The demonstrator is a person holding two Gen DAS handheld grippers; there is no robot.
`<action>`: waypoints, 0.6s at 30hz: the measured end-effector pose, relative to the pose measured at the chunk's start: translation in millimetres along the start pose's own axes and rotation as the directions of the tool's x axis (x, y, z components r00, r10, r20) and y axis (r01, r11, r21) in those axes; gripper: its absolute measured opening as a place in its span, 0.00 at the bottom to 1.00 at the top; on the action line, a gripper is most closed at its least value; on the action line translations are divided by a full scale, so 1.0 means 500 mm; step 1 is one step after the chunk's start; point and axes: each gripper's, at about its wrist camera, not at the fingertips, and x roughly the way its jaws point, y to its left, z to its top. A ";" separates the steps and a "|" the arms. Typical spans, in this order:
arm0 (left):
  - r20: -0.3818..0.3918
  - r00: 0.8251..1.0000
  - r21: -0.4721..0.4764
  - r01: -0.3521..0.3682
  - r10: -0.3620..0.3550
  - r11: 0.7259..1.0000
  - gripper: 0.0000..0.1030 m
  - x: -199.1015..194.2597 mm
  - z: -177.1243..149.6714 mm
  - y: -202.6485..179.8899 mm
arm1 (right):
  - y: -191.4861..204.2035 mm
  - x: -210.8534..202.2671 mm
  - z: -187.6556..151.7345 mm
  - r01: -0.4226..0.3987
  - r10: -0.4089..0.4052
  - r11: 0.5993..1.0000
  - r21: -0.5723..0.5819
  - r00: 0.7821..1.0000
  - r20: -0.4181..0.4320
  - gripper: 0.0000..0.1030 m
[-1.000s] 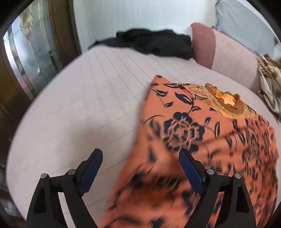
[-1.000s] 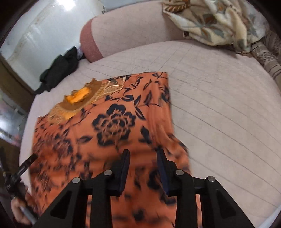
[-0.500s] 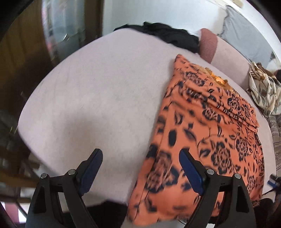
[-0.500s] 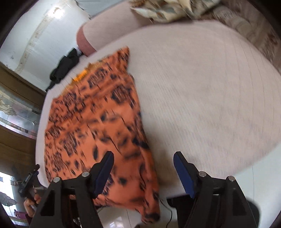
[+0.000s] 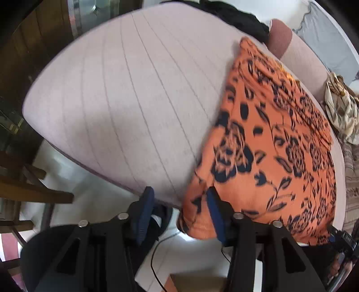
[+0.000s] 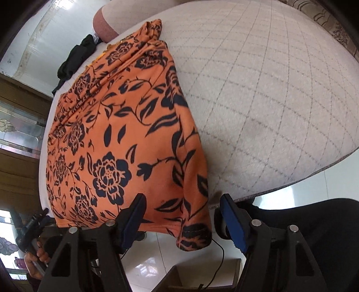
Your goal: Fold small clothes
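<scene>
Orange flowered garment (image 6: 125, 139) spread flat on the pale quilted bed (image 6: 269, 94), near hem hanging over the bed edge.

Left gripper (image 5: 179, 213) at 6 o'clock, jaws parted, gripping nothing, right finger beside the hem corner. Right gripper (image 6: 182, 215) at 6 o'clock, jaws wide apart astride the other hem corner, not clamped. Black clothes (image 5: 237, 18) at 12 o'clock; patterned cloth (image 5: 341, 110) at 3 o'clock.

A black garment (image 5: 237, 18) and patterned blanket (image 5: 341, 110) lie on the quilted bed (image 5: 125, 89).
</scene>
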 end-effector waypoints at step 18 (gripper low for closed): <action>-0.131 0.973 0.053 0.200 -0.192 0.978 0.08 0.036 -0.032 -0.005 | 0.027 0.010 -0.019 0.068 -0.072 0.991 -0.111 0.997 -0.031 0.07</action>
